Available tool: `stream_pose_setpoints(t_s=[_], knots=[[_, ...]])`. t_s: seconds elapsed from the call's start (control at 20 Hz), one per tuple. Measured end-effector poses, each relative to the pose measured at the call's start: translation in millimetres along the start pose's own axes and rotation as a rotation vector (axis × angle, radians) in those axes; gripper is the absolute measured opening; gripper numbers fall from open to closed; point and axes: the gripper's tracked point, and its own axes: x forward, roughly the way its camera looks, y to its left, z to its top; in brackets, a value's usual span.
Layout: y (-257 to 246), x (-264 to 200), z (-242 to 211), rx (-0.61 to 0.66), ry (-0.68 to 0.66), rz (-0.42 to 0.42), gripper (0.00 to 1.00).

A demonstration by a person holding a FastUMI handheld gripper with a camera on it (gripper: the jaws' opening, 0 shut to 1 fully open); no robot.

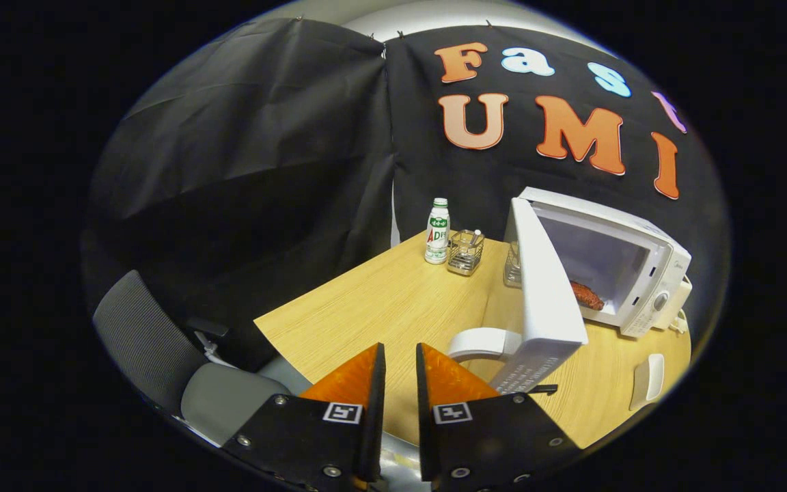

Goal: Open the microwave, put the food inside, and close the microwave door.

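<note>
Gripper narrowly parted (nothing held)

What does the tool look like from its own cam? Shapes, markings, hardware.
The tool has two wedge-shaped fingers, tapering forward, with a narrow gap between them. Each sits on a flat black angular mounting plate fastened with round silver screws. Each plate carries a small square black-and-white fiducial tag near the finger's base. No cables or sleeve visible.

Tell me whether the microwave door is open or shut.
Open. The microwave door stands swung out from the microwave, baring the cavity with the food inside. The gripper holds nothing, fingers slightly apart.
</note>
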Motion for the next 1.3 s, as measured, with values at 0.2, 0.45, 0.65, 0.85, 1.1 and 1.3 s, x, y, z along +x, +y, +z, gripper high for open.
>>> stream_pose_setpoints(t_s=[0.2,0.45,0.65,0.85,1.1,1.3], knots=[[-33,-3,-7,0.042,0.018,-0.065,0.2],[-109,-8,-7,0.162,0.02,-0.196,0.2],[-173,-3,-3,0.223,0.006,-0.316,0.2],[-227,7,2,0.259,-0.007,-0.43,0.2],[-290,13,8,0.248,-0.007,-0.579,0.2],[-323,19,0,0.259,0.035,-0.648,0.2]])
